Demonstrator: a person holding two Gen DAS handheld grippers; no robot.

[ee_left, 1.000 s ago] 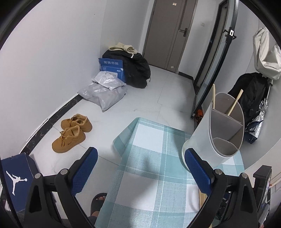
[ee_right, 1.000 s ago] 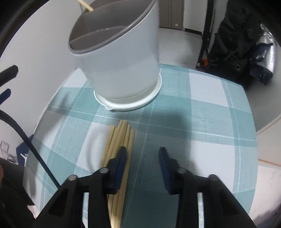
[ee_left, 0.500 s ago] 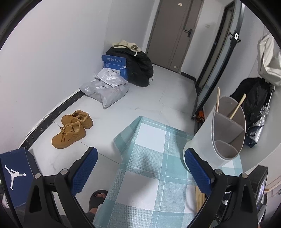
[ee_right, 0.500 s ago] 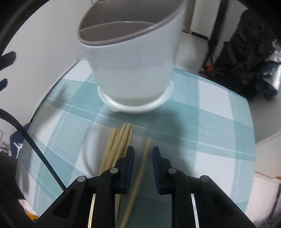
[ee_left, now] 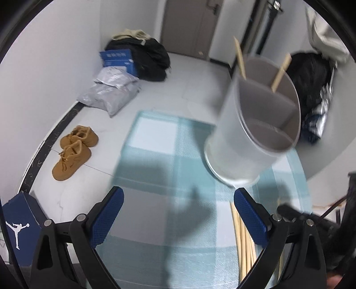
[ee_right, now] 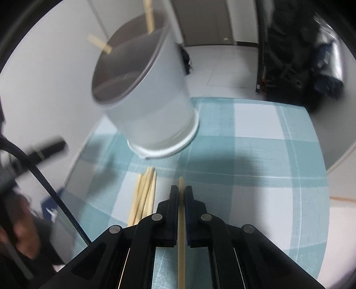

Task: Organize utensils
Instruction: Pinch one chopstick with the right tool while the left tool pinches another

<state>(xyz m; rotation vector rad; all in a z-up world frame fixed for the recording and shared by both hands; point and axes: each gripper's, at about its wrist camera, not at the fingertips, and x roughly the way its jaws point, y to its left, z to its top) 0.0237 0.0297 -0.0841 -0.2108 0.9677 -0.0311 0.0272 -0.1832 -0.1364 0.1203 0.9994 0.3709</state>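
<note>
My right gripper (ee_right: 181, 189) is shut on one wooden chopstick (ee_right: 181, 224), lifted off the table. A small bundle of chopsticks (ee_right: 144, 195) lies on the teal checked tablecloth (ee_right: 255, 160) just left of it; the bundle also shows in the left wrist view (ee_left: 243, 242). A white divided utensil holder (ee_right: 149, 106) stands beyond, with two chopsticks (ee_right: 149, 15) leaning in it. In the left wrist view the holder (ee_left: 251, 133) is ahead to the right. My left gripper (ee_left: 178, 213) is open and empty above the cloth.
Off the table's left edge are tan shoes (ee_left: 73, 153), a blue shoe box (ee_left: 17, 222), grey parcels (ee_left: 111, 91) and black bags (ee_left: 144, 57) on the floor. A black bag (ee_right: 296, 53) stands at the right by a door frame.
My right gripper closed fully on a single chopstick and lifted it away from the bundle. My left gripper moved right and nearer the holder, staying open.
</note>
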